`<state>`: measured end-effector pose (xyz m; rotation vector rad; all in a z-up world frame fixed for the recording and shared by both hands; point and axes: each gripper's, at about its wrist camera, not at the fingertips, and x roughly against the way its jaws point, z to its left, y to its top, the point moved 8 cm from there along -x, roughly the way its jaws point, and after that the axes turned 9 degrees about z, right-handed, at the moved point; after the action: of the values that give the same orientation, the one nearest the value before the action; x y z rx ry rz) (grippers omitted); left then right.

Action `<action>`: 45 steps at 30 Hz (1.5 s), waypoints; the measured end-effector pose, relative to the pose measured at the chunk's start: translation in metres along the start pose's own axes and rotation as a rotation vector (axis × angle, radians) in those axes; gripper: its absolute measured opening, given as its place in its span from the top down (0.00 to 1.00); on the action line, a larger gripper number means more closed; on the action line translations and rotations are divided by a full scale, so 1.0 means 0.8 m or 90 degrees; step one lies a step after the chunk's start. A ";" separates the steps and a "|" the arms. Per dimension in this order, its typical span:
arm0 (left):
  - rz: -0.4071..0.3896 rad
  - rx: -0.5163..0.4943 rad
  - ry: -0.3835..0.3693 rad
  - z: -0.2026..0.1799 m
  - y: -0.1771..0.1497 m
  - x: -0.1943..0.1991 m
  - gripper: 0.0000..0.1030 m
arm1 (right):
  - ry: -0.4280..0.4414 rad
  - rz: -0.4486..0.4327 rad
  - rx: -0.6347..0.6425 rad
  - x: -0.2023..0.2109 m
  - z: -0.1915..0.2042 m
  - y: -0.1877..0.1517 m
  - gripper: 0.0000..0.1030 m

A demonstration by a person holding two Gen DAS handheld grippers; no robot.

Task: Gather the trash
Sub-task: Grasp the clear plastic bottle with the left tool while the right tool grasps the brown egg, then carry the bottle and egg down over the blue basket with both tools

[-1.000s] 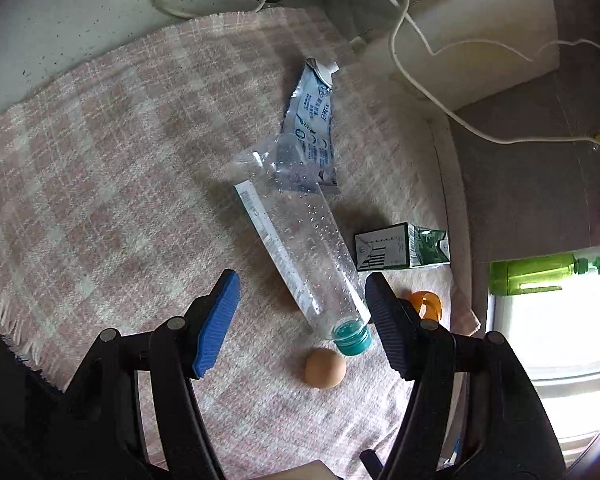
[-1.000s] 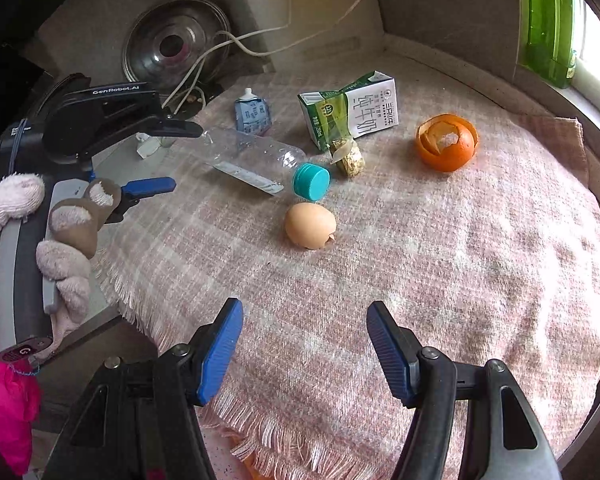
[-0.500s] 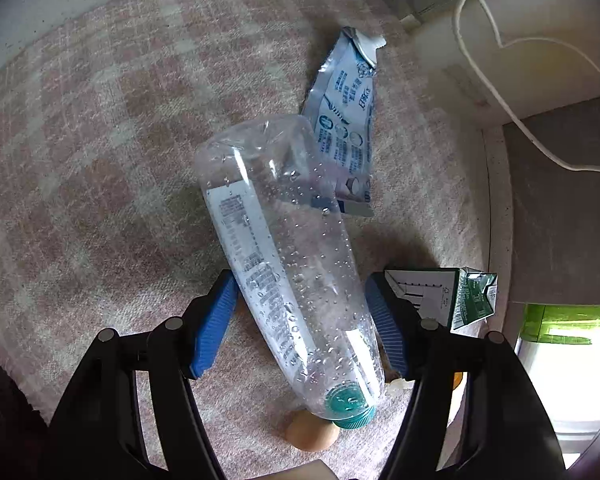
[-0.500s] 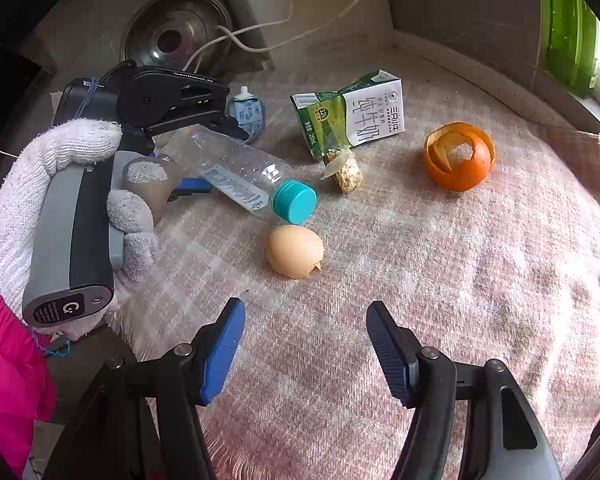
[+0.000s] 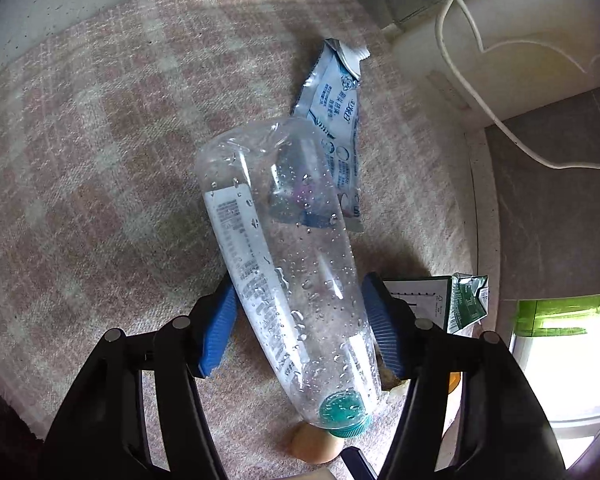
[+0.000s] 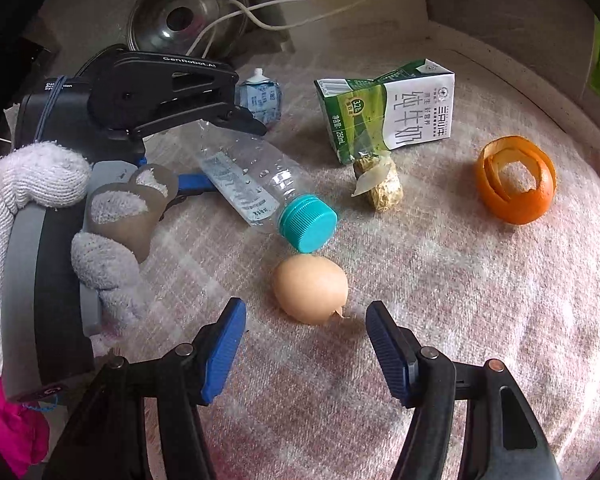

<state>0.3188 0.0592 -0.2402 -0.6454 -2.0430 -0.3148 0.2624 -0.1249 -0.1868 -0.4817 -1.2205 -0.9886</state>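
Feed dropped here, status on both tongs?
Left tongs closing around bottle. Right tongs open, empty, short of eggshell. Nothing blocking.

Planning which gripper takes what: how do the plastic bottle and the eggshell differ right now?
The plastic bottle is clear, long and lying on its side; the eggshell is opaque tan, small and rounded. The bottle sits between the closing jaws of the left gripper; the eggshell lies just ahead of the right gripper, untouched. Both rest on the checked cloth.

A: The left black gripper with blue pads (image 5: 298,320), in a white knitted glove (image 6: 28,216), is closing.

B: Pressing yet? Hard to tell. The right black blue-padded gripper (image 6: 306,344) gapes, tilted downward.
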 end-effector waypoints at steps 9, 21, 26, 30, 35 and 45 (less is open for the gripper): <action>-0.013 -0.008 -0.007 0.017 0.012 0.031 0.40 | -0.044 0.019 0.030 -0.026 0.003 0.013 0.48; -0.028 -0.041 -0.029 0.041 0.024 0.086 0.42 | -0.055 0.005 0.034 -0.020 0.006 0.019 0.56; -0.032 -0.081 -0.030 0.047 0.011 0.107 0.43 | -0.062 -0.011 0.034 -0.002 0.008 0.007 0.57; -0.043 -0.120 -0.027 0.048 -0.004 0.125 0.43 | -0.060 -0.024 0.032 0.015 0.010 -0.006 0.57; -0.049 -0.165 -0.029 0.047 -0.028 0.145 0.44 | -0.053 -0.043 0.016 0.039 0.009 -0.021 0.57; -0.038 -0.230 -0.028 0.061 -0.082 0.174 0.44 | -0.042 -0.072 -0.013 0.073 0.013 -0.041 0.57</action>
<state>0.1884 0.0715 -0.1459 -0.8160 -2.0678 -0.7203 0.2305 -0.1553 -0.1349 -0.4689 -1.3095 -1.0895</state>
